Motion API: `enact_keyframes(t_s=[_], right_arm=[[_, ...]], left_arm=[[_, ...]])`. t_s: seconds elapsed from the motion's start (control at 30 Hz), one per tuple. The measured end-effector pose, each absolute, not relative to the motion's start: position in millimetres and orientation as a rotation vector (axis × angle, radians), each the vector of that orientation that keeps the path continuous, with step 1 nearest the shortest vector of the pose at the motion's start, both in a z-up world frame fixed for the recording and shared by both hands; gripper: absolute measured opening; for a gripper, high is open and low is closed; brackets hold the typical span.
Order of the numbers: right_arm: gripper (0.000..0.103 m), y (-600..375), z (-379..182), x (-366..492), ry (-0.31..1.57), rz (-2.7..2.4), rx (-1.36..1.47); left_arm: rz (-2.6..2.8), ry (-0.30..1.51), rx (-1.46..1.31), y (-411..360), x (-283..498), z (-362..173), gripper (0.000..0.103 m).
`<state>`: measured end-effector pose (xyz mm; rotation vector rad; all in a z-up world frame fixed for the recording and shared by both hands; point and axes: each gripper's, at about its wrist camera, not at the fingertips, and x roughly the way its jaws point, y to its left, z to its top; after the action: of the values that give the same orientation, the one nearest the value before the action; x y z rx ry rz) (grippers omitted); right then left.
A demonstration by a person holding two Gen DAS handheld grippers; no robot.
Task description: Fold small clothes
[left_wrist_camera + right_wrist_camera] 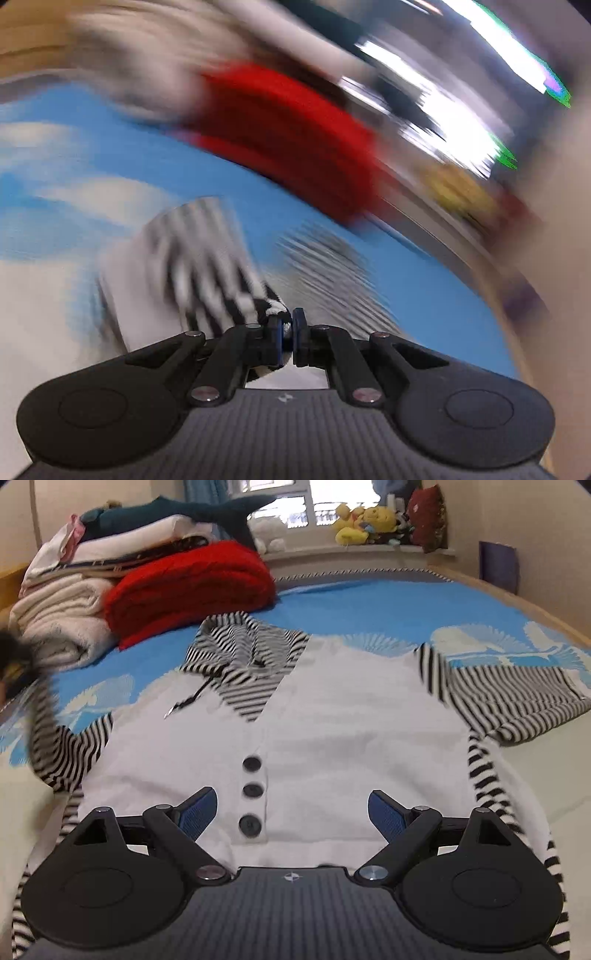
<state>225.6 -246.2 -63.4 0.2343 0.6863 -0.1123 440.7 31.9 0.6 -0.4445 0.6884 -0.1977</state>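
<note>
Your left gripper point(290, 332) is clamped on a black-and-white striped sleeve point(207, 266) of the small white knit top with striped hood and three dark buttons point(314, 720); that view is smeared by blur. Your right gripper point(291, 814) hangs wide apart and empty, low centre of its frame, just over the hem. The top lies front-up on the blue patterned bedspread point(369, 602), its long axis running from the gripper toward the hood point(243, 646) at upper centre. The free sleeve point(509, 701) lies to the right, nearer your right hand. A folded red knit blanket point(192, 587) sits at upper left, beside the hood.
</note>
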Motion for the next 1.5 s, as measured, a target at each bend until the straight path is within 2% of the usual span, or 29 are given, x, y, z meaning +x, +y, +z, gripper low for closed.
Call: enact_keyframes(t_s=[0.03,0.07,0.13,0.17,0.23,0.5,0.6,0.7,0.8,0.9,0.93,0.97,1.03,1.13,1.23,1.33,1.4,1.5], right_arm=[[0.09,-249.9,-60.9,225.2,0.672,-0.128,0.238],[0.09,-256.0,-58.4,224.2,0.654,-0.15,0.25],[0.09,-272.5,-54.7,221.2,0.629,-0.182,0.29],[0.09,-283.3,-53.3,218.4,0.616,-0.204,0.325],[0.09,-302.7,-52.9,213.0,0.598,-0.241,0.386],[0.09,-337.8,-58.0,209.8,0.638,-0.21,0.593],[0.09,-333.3,-57.5,211.0,0.632,-0.195,0.622],[0.09,-323.8,-55.4,214.4,0.623,-0.186,0.592],[0.089,-319.6,-51.1,224.2,0.597,-0.147,0.586],[0.083,-312.7,-40.1,244.0,0.554,-0.094,0.52],[0.074,-307.8,-36.8,253.7,0.536,-0.072,0.479],[0.061,-301.4,-34.8,266.5,0.526,-0.048,0.437],[0.047,-288.9,-34.8,293.2,0.533,0.003,0.39],[0.045,-266.5,-43.4,331.7,0.553,0.058,0.282],[0.045,-251.2,-64.8,362.1,0.597,0.06,0.188],[0.044,-244.5,-101.5,377.8,0.743,0.039,0.092],[0.044,-244.8,-129.1,379.7,0.906,0.002,-0.008],[0.045,-249.2,-125.2,366.8,0.932,0.04,-0.062]], left_arm=[[-0.312,0.726,-0.39,-9.4,432.7,-4.5,0.028],[-0.437,0.782,-0.306,-48.5,423.9,-12.9,0.057],[-0.461,0.818,-0.176,-80.1,405.5,-24.3,0.09],[-0.431,0.771,-0.118,-80.9,390.9,-27.7,0.096],[-0.41,0.743,-0.059,-64.7,374.5,-29.5,0.103],[0.148,0.992,-0.073,82.9,335.4,-62.6,0.103],[0.243,0.977,-0.201,121.1,322.4,-74.1,0.103],[0.148,0.981,-0.226,128.9,338.5,-79.6,0.103],[0.109,0.905,-0.208,120.6,355.3,-75.9,0.103],[0.006,0.922,-0.185,99.0,372.2,-77.5,0.103],[-0.034,0.937,-0.19,89.9,375.3,-81.1,0.103],[-0.088,0.959,-0.19,82.0,374.7,-82.7,0.103],[-0.143,0.98,-0.133,66.1,369.6,-86.7,0.103],[-0.064,1.006,0.013,58.8,368.5,-102.0,0.102],[0.11,1.044,-0.009,95.2,377.3,-113.8,0.1],[0.134,1.101,-0.113,132.7,386.4,-121.5,0.101],[0.135,1.134,-0.109,140.3,387.4,-128.4,0.101],[0.14,1.147,-0.05,145.4,391.6,-136.0,0.101]])
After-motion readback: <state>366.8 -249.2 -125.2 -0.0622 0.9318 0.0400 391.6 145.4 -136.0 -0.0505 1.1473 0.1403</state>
